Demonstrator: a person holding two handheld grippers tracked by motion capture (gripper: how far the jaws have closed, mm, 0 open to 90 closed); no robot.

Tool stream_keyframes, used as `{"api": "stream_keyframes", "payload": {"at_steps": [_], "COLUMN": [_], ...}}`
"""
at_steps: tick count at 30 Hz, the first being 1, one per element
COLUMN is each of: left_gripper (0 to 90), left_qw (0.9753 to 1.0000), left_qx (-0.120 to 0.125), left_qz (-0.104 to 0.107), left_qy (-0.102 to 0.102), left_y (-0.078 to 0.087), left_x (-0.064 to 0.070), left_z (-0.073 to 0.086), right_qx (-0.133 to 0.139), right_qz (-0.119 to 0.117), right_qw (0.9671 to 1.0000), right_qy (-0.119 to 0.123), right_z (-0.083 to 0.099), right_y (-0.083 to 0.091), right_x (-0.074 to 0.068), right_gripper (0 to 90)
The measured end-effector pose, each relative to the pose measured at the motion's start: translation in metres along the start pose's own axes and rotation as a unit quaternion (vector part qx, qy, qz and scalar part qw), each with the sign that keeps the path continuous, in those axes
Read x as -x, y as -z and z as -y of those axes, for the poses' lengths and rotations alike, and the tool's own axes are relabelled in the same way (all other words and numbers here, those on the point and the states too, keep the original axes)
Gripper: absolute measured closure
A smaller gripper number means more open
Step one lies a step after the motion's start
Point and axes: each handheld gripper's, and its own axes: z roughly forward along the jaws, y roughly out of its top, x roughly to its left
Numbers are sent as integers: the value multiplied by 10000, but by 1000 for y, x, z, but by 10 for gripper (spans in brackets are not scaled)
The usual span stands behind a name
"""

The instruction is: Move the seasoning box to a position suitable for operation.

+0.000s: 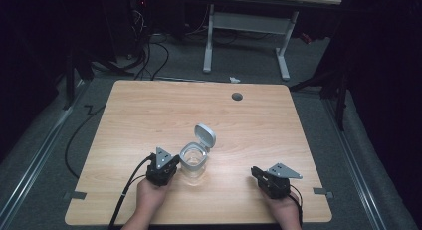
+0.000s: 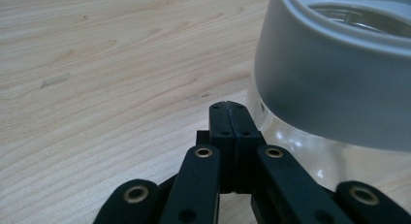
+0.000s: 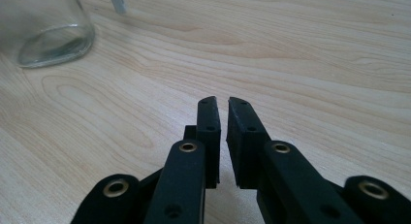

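A clear glass jar [image 1: 193,161] with a grey collar stands on the wooden table [image 1: 149,115], its grey flip lid [image 1: 205,136] hinged open and leaning back. My left gripper [image 1: 174,161] lies just left of the jar, shut on nothing. In the left gripper view its tips [image 2: 228,107] sit close beside the jar's collar [image 2: 334,88]; whether they touch it I cannot tell. My right gripper [image 1: 254,172] rests near the front right, well apart from the jar. Its jaws [image 3: 223,105] are open by a narrow gap over bare wood, with the jar's base [image 3: 48,32] far off.
A dark grommet hole [image 1: 237,96] sits near the table's far edge. Behind the table stand the white legs of another desk [image 1: 209,41], with cables on the floor [image 1: 149,56]. The table's front edge lies just under both hands.
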Motion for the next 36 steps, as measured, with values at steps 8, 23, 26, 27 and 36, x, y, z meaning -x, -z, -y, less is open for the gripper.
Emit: {"api": "stream_keyframes", "payload": {"at_steps": [8,23,26,27,36], "left_gripper": [900,900,900,900,856], "left_qw": [9999,9997,9998,9998,9997], "left_qx": [-23,-77,-44,-31,-31], "left_qz": [135,210,172,174,225], "left_qy": [-5,-119,-100,-85,-109], "left_y": [12,22,27,28,40], "left_x": [13,30,26,26,22], "left_z": [9,19,17,17,17], "right_qx": [9,28,-1,2,62], "right_qz": [15,32,76,94,186], "right_qw": [10000,10000,9999,9999,9997], "right_qy": [-13,-71,-105,-131,-124], "right_z": [0,0,0,0,-3], "right_y": [-1,0,-1,-1,1], "right_x": [-1,0,1,1,-3], "right_gripper": [847,843,836,832,808]}}
